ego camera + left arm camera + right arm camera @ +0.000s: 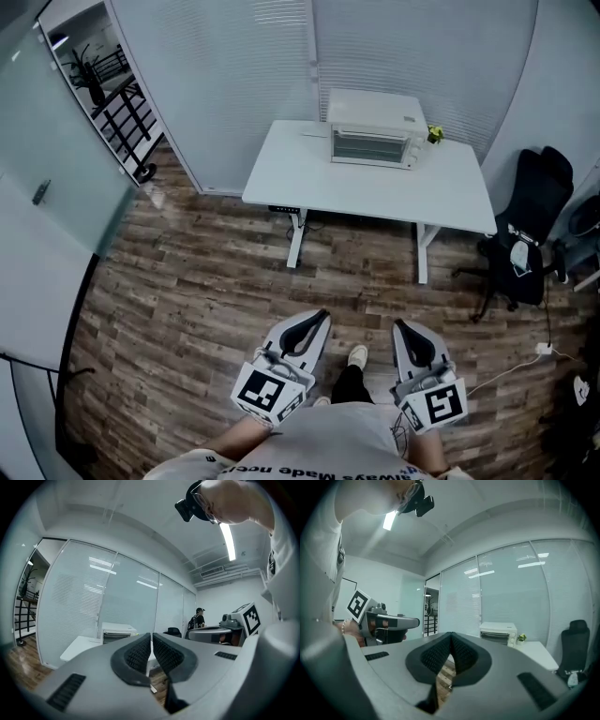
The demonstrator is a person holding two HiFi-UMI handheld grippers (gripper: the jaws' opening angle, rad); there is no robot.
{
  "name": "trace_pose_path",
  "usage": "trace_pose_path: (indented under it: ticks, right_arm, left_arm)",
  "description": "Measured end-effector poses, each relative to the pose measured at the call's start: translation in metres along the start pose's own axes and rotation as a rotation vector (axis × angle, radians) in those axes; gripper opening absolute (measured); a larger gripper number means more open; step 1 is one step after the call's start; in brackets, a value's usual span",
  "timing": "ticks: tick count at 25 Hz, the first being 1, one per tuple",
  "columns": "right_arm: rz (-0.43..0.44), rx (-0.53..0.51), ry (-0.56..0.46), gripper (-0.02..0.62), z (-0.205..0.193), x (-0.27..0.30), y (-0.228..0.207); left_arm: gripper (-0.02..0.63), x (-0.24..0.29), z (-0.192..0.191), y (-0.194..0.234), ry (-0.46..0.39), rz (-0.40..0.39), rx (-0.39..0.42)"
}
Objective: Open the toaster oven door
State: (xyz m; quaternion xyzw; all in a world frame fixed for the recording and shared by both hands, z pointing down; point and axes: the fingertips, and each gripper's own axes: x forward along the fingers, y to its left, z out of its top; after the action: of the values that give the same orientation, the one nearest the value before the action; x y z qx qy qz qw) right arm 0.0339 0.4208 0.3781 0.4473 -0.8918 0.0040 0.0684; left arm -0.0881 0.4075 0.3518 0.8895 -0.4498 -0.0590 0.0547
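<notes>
Wood floor (216,291) runs under us, and close in front of our body we hold both grippers level, side by side and apart from each other. On the left gripper (316,322) the two fingers are pressed together at the tips, their ribbed pads (138,654) meeting with nothing between them. The right gripper (403,328) matches it: its pads (464,654) are closed tip to tip and hold nothing. Neither touches anything.

Beyond the fingertips lies a wide stretch of bare floor, then the front edge of the white table (450,197). The toaster oven (372,141) sits at the table's back edge, about midway along it, with its glass door closed and facing us, well apart from both grippers. A small green plant (434,134) stands just beside the oven's right side.

Off the table's right end stands a black office chair (530,225), and a glass wall with blinds (244,84) rises right behind the table.
</notes>
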Motion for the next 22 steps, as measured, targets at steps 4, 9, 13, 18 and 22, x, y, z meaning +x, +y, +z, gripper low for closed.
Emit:
trace_pose_path:
  ticks: [4, 9, 13, 18, 22]
  right_arm:
    - [-0.004, 0.006, -0.003, 0.008, 0.003, 0.017, -0.039]
    - [-0.004, 0.009, -0.008, 0.008, 0.009, 0.038, -0.088]
    - [-0.008, 0.015, -0.008, 0.008, 0.011, 0.055, -0.129]
    - [-0.002, 0.023, -0.001, 0.008, 0.009, 0.074, -0.172]
    - [0.007, 0.029, 0.005, 0.008, 0.006, 0.085, -0.204]
  left_arm:
    - [0.031, 0.043, 0.004, 0.004, 0.007, -0.004, 0.014]
    - [0.031, 0.098, 0.009, 0.01, 0.007, -0.007, 0.021]
    - [0.031, 0.143, 0.011, 0.016, 0.012, -0.007, 0.022]
    - [0.031, 0.191, 0.007, 0.023, 0.024, -0.002, 0.021]
    - [0.031, 0.224, 0.001, 0.025, 0.037, 0.012, 0.016]
